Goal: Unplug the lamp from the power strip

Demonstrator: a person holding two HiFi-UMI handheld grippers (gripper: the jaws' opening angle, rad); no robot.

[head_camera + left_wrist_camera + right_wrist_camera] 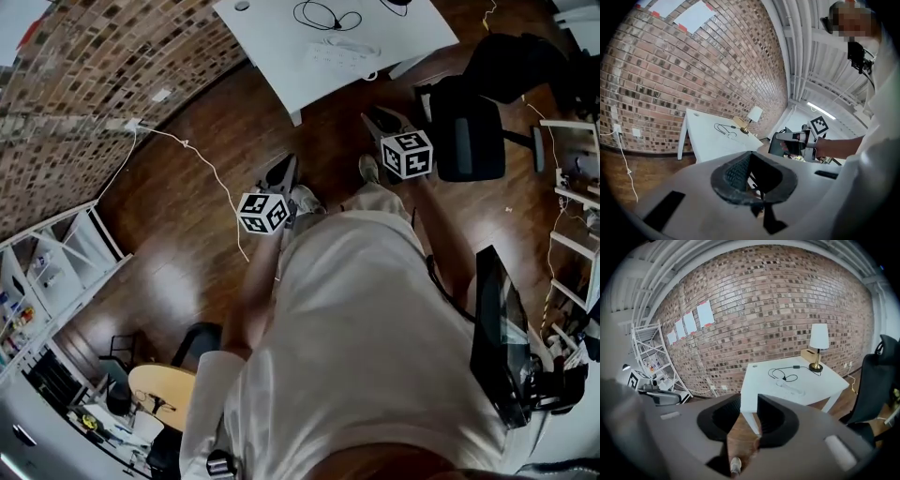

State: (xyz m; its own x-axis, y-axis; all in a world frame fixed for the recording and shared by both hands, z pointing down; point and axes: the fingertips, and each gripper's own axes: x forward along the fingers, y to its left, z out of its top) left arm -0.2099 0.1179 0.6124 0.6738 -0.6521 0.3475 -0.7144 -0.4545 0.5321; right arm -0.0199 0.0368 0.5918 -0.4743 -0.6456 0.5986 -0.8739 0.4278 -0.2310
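The white table [319, 66] stands far ahead by the brick wall. On it lie a white power strip [790, 387] and a looped black cord [780, 373] that runs to a lamp [819, 345] with a white shade and a brass base. I stand well back from it on the wood floor. My left gripper [284, 161] is held low in front of me, its fingertips meeting with nothing between them. The right gripper [749, 401] points at the table, with a clear gap between its pads and nothing in it.
A black office chair [466, 131] stands right of the table. A thin white cable [202, 164] crosses the floor from a wall outlet. White shelving [56, 262] lines the left side, and more shelves [577, 187] and a dark monitor [497, 328] are on the right.
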